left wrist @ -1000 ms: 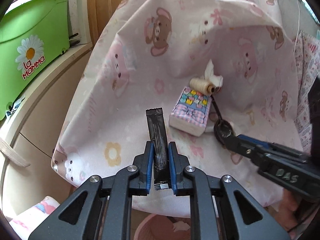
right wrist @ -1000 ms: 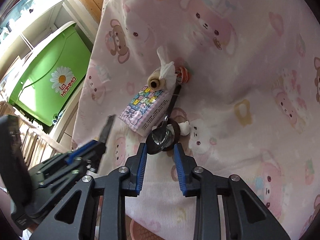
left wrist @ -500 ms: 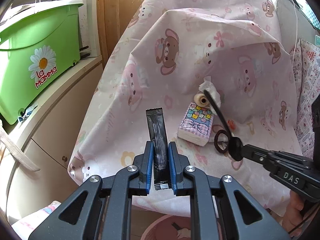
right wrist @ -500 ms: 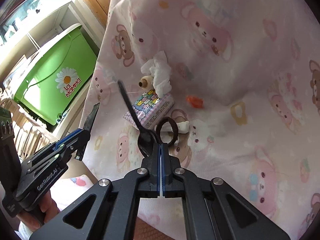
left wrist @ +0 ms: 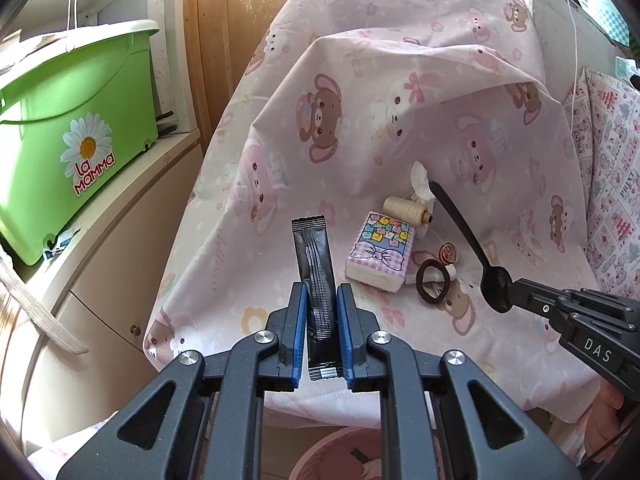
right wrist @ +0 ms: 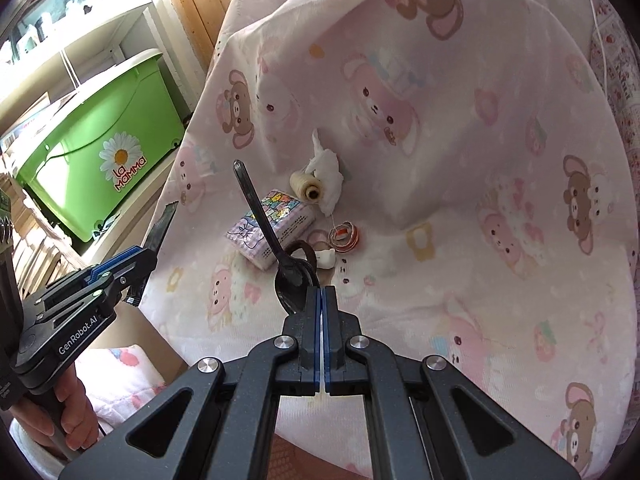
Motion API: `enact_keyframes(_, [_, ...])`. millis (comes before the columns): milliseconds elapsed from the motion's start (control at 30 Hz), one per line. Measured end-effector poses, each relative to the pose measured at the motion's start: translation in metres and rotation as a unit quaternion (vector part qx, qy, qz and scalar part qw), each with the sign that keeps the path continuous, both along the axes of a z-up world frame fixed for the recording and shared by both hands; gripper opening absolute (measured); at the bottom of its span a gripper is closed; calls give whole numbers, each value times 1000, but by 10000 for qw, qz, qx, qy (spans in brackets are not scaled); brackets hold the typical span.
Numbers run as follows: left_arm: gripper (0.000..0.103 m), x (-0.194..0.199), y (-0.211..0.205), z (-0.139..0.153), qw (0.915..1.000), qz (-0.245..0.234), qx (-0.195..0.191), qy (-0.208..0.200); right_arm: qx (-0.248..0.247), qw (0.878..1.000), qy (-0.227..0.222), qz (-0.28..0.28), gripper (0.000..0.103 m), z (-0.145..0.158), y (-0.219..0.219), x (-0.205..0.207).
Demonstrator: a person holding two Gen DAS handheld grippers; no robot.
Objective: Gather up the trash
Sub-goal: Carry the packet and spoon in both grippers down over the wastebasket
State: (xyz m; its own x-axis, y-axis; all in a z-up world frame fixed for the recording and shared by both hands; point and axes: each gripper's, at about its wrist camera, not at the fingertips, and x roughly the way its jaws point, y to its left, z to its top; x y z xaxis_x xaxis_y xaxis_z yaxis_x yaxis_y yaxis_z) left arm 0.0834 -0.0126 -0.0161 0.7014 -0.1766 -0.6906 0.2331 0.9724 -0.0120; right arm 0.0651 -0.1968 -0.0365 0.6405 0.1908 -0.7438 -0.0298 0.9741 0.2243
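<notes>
Pink bear-print cloth [left wrist: 400, 92] is seen further off than a second ago, the black plastic spoon [right wrist: 276, 248] now lifted and pinched at its bowl by the right gripper [right wrist: 322, 300], while the black foil sachet [left wrist: 316, 284] remains clamped upright in the left gripper [left wrist: 322, 312].

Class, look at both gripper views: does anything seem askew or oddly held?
Yes. The right gripper pinches the black plastic spoon by the edge of its bowl, so the handle sticks up at a slant over the tissue pack. The left gripper holds the black sachet straight.
</notes>
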Motion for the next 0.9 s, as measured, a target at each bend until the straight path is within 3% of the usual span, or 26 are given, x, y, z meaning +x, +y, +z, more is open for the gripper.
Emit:
enact_keyframes(300, [14, -14, 9, 4, 10000, 45, 7, -12, 103, 9999, -59, -62, 1, 19, -3, -23])
enact_keyframes(400, [14, -27, 7, 13, 9996, -247, -115, -105, -16, 9999, -103, 33, 1, 28, -1, -36])
enact_keyframes(667, [14, -62, 10, 29, 9986, -359, -348, 152, -244, 9993, -55, 263, 1, 40, 14, -71])
enact_keyframes(800, [14, -74, 16, 18, 9979, -298, -461, 351, -261, 9986, -19, 453, 1, 39, 24, -90])
enact_keyframes(900, [14, -74, 13, -7, 9977, -286, -186, 581, -150, 9982, 69, 579, 1, 32, 30, -99])
